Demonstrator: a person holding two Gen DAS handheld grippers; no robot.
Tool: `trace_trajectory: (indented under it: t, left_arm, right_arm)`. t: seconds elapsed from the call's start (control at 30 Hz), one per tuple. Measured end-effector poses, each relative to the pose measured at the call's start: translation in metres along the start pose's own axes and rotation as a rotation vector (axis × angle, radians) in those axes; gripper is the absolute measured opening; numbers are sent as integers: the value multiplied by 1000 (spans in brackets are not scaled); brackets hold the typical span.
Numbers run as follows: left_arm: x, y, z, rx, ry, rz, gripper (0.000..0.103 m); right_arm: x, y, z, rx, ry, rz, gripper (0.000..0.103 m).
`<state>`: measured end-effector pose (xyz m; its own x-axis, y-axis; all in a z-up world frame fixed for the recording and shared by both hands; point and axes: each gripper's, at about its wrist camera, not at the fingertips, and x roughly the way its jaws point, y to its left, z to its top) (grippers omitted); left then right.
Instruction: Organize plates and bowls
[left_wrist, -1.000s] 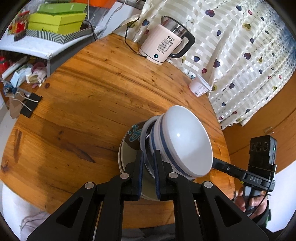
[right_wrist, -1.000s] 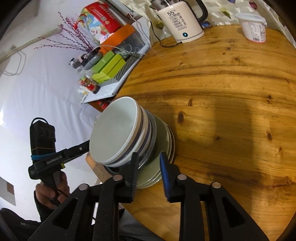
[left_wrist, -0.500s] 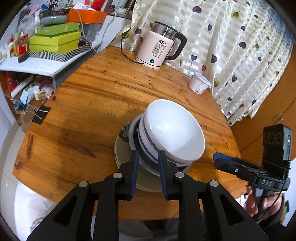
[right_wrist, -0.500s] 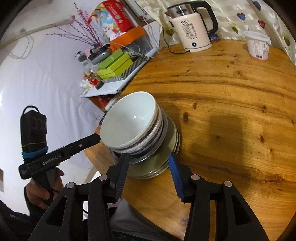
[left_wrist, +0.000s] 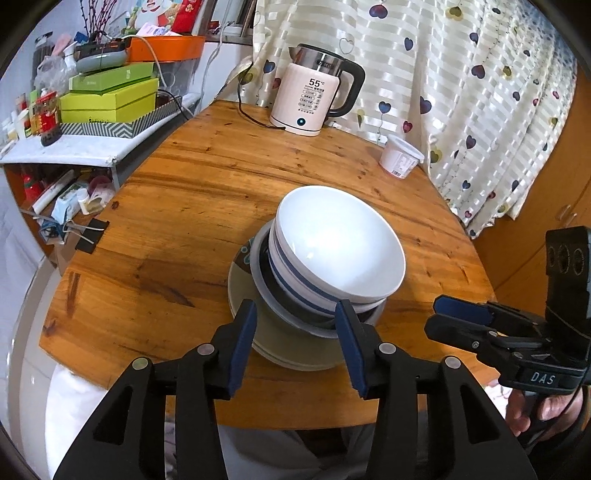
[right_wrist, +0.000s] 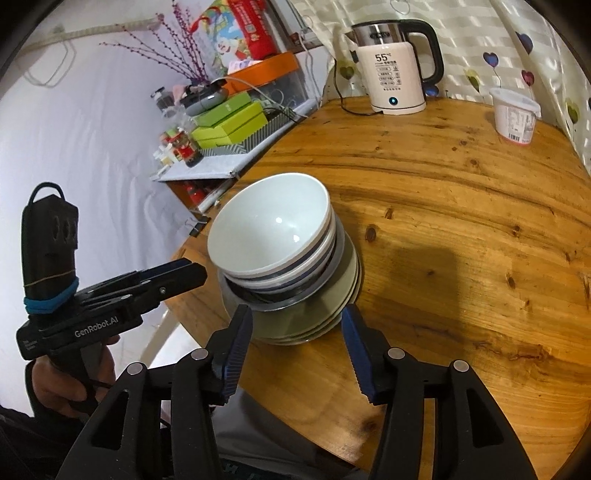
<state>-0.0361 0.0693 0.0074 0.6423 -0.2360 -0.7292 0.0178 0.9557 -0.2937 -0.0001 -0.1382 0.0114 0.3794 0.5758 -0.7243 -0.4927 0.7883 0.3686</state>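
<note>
1. Heart-patterned curtain (left_wrist: 480, 92) hangs behind a round wooden tabletop (left_wrist: 207, 206); a cluttered side shelf (left_wrist: 66, 151) stands at its far left edge, carrying green boxes (left_wrist: 110, 99) and an orange tray (left_wrist: 166, 48).
2. Near the tabletop's front edge sits the stack of plates (left_wrist: 280, 343), pale greenish, with a grey-rimmed dish on top of them.
3. Nested in that dish are the bowls (left_wrist: 336, 243), white with a blue band outside, the top one empty and tilted slightly toward the right in the left wrist view. From the right wrist view the same bowls (right_wrist: 269, 232) lean to the left over the plates (right_wrist: 314, 321).
4. A pink-and-black electric kettle (left_wrist: 314, 99) stands at the back of the tabletop, its cord trailing off to the left.
5. The left gripper (left_wrist: 295, 332) hangs just in front of the stack, its jaws opening, about half spread. The stack's near rim shows in the gap between them, but the blue pads press on nothing.
6. The right gripper (right_wrist: 295, 339) is likewise just short of the stack from the other side, jaws opening to about half, pads clear of the plates and holding nothing.
7. Each gripper shows in the other's view, gripped by a hand (right_wrist: 70, 384) beside the tabletop edge.
8. A small white tub (left_wrist: 400, 157) with a label sits near the curtain, well apart from the stack.
9. A black binder clip (left_wrist: 90, 236) lies at the tabletop's left edge.
</note>
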Motion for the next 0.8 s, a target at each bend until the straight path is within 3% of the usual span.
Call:
trace_trajectory:
  t: [0.27, 0.8]
  left_arm:
    - [1, -2, -4, 18, -4, 46, 53]
    - [10, -8, -9, 62, 9, 111, 55]
  right_arm:
    - [3, 13, -3, -60, 3, -29, 55]
    - [14, 18, -2, -107, 15, -78, 59]
